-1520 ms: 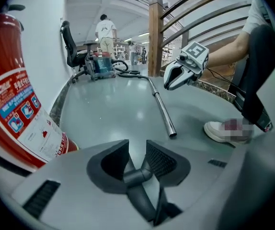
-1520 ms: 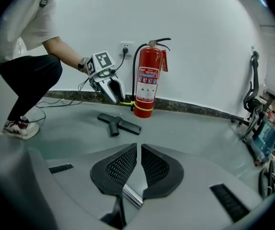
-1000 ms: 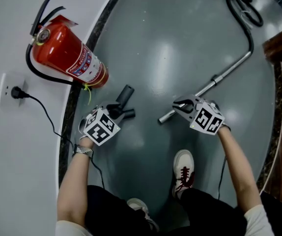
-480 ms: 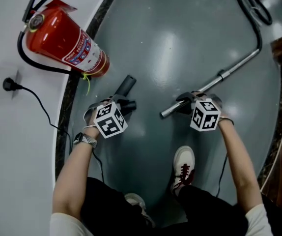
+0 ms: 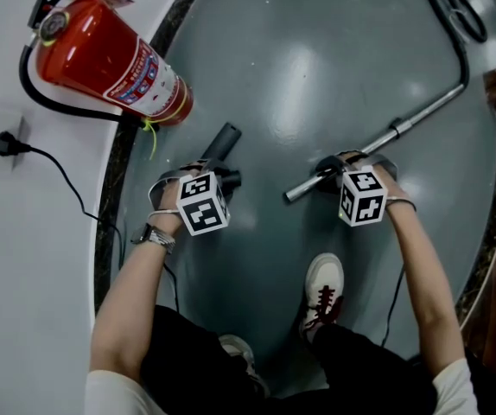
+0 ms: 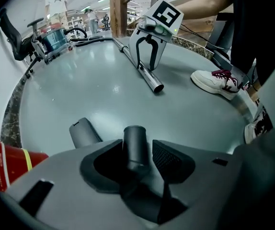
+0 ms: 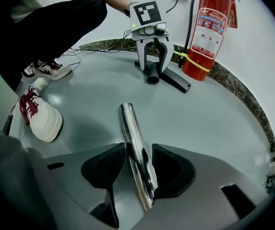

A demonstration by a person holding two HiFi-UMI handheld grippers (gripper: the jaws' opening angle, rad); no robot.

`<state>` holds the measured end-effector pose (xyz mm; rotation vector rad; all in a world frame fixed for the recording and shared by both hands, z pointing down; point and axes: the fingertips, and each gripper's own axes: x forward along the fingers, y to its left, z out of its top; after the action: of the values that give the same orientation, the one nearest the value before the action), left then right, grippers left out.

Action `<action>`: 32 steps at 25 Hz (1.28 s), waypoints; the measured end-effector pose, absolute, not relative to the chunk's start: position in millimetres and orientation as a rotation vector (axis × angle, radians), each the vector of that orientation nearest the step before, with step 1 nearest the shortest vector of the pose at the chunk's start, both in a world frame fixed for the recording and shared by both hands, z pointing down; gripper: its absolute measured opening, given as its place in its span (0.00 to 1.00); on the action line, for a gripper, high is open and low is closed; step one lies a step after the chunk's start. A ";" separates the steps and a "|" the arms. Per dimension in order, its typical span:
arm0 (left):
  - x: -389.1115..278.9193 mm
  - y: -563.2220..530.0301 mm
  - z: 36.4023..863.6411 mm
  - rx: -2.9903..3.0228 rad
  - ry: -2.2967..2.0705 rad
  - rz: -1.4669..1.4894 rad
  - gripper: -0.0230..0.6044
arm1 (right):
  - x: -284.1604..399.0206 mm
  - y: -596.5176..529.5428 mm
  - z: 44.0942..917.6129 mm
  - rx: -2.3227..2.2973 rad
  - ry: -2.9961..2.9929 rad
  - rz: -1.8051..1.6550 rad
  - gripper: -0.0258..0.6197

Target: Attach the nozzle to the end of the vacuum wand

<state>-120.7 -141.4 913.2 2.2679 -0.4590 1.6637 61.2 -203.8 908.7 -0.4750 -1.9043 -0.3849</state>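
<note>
The black vacuum nozzle (image 5: 224,143) lies on the grey floor near the wall. My left gripper (image 5: 218,176) points down over it, jaws opening, and the nozzle's round stub (image 6: 135,145) stands between the pads without being pressed. The chrome wand (image 5: 403,124) runs from the upper right to its free end at the floor's middle. My right gripper (image 5: 334,169) straddles that end, jaws opening, with the tube (image 7: 135,143) lying loose between the pads. Each gripper shows in the other's view: the right (image 6: 146,63) over the wand, the left (image 7: 152,66) over the nozzle (image 7: 168,79).
A red fire extinguisher (image 5: 110,59) lies against the wall beside the nozzle. A plug sits in a wall socket (image 5: 2,143), its cable trailing down. The person's white shoe (image 5: 324,288) is below the wand end. Black hose loops (image 5: 455,15) lie at the top right. A chair (image 6: 13,37) stands far off.
Both grippers have sunk toward the floor and tipped downward. Their jaws have spread, the right from almost shut, and now straddle the nozzle and the wand end.
</note>
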 end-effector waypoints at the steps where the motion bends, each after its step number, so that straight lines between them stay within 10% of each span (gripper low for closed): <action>1: -120.5 -141.7 914.7 2.262 -0.454 1.677 0.35 | 61.1 -203.3 910.8 -0.482 -1.894 -0.393 0.33; 32: -103.6 -138.9 905.6 2.274 -0.481 1.507 0.33 | 41.3 -202.0 908.3 -0.640 -1.806 -0.539 0.30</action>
<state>-103.6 -138.9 905.6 2.2743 -0.4812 1.5073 41.3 -202.0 908.3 -0.6403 -1.8059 -0.5390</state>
